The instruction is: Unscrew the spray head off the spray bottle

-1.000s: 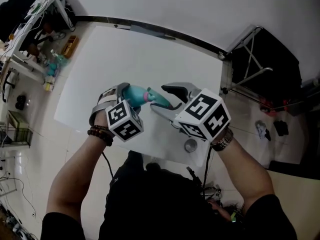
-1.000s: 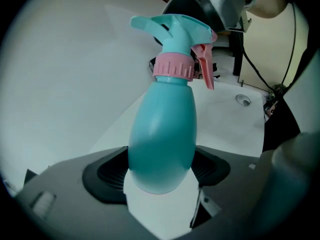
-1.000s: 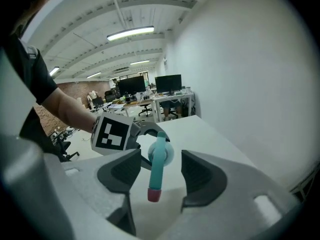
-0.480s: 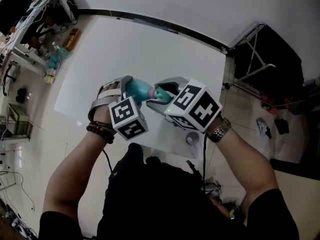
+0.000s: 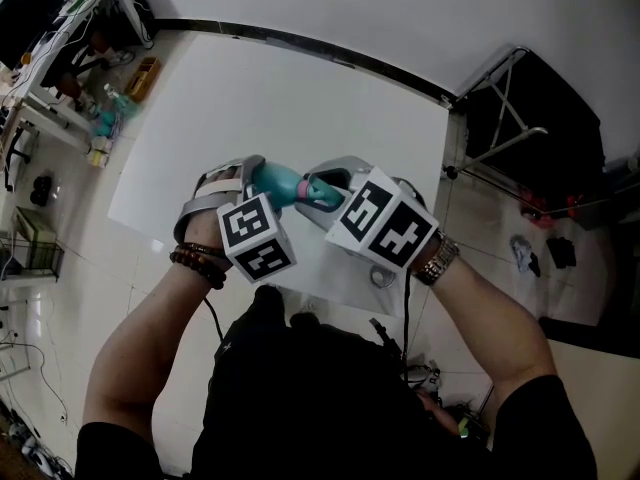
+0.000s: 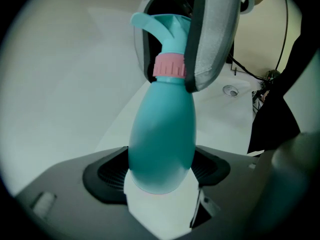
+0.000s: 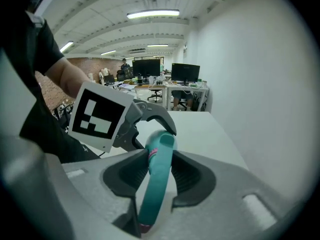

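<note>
Since a second back, my right gripper (image 5: 326, 190) has rolled at the wrist and drawn in on the bottle's top end. Its marker cube now shows a different face to the head view. Its jaws have just been closing with the spray head (image 7: 157, 180) between them.

Right side: both black pads sit against the teal spray head, one on each flank, so I read this as a clamp. The pink collar (image 6: 169, 66) shows just below the grip, where the head meets the bottle. In the left gripper view, the right fingers (image 6: 215, 39) wrap the head from the far side, and the nozzle beak sticks out past them.

Left side: my left gripper (image 6: 161, 171) is clamped round the fat lower body of the spray bottle (image 6: 162, 131). A ribbed pad presses each side and the base is seated deep between them.

Bottle: it is held off the white table (image 5: 290, 98), lying tilted between the two grippers. Its body is toward my left hand and its head toward my right. Nothing but the two sets of pads touches it.

A small round metal piece (image 6: 230, 90) lies on the table beyond the bottle, well apart from it, near the table edge.
</note>
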`<action>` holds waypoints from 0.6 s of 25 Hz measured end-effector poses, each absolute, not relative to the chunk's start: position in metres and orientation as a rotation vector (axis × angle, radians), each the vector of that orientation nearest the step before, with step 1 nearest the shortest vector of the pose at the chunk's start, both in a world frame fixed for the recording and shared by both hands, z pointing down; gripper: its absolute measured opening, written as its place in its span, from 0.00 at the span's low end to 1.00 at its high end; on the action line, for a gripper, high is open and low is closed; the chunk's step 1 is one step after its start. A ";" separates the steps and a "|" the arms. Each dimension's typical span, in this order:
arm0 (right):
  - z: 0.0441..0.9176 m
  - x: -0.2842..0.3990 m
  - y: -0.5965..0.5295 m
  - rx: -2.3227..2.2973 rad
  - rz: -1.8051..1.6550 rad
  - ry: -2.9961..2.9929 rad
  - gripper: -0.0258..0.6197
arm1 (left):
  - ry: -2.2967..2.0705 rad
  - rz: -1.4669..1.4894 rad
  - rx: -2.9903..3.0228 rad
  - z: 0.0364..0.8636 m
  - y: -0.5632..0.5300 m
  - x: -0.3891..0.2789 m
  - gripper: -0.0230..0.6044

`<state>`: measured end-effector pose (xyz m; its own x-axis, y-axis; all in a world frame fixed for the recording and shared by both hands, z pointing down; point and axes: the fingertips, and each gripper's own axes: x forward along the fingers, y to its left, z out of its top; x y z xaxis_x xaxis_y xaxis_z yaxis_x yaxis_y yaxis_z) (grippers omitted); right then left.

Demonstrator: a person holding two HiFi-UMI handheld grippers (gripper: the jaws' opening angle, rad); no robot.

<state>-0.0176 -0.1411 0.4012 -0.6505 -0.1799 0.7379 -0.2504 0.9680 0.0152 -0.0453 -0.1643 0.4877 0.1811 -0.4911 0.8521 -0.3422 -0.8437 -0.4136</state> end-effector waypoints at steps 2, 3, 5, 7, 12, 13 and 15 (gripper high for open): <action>0.402 -0.019 -0.136 0.257 0.018 -2.278 0.25 | 0.781 -1.755 -2.343 0.489 -0.159 -0.044 0.69; 0.403 -0.019 -0.132 0.235 -0.033 -2.266 0.25 | 0.758 -1.758 -2.356 0.491 -0.156 -0.044 0.69; 0.407 -0.018 -0.124 0.192 -0.137 -2.234 0.25 | 0.716 -1.765 -2.373 0.495 -0.148 -0.043 0.69; 0.411 -0.018 -0.119 0.150 -0.246 -2.198 0.25 | 0.682 -1.771 -2.391 0.498 -0.144 -0.042 0.69; 0.414 -0.016 -0.110 0.043 -0.555 -2.106 0.25 | 0.594 -1.778 -2.461 0.500 -0.134 -0.038 0.69; 0.415 -0.016 -0.109 0.022 -0.626 -2.081 0.25 | 0.578 -1.785 -2.466 0.500 -0.133 -0.039 0.69; 0.418 -0.015 -0.106 -0.013 -0.755 -2.031 0.24 | 0.553 -1.801 -2.476 0.502 -0.130 -0.042 0.69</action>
<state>-0.0147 -0.1063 0.4177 -0.5608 -0.2798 0.7792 0.2970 0.8105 0.5049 -0.0416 -0.1298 0.5023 0.2670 -0.3002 0.9158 -0.2654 -0.9364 -0.2296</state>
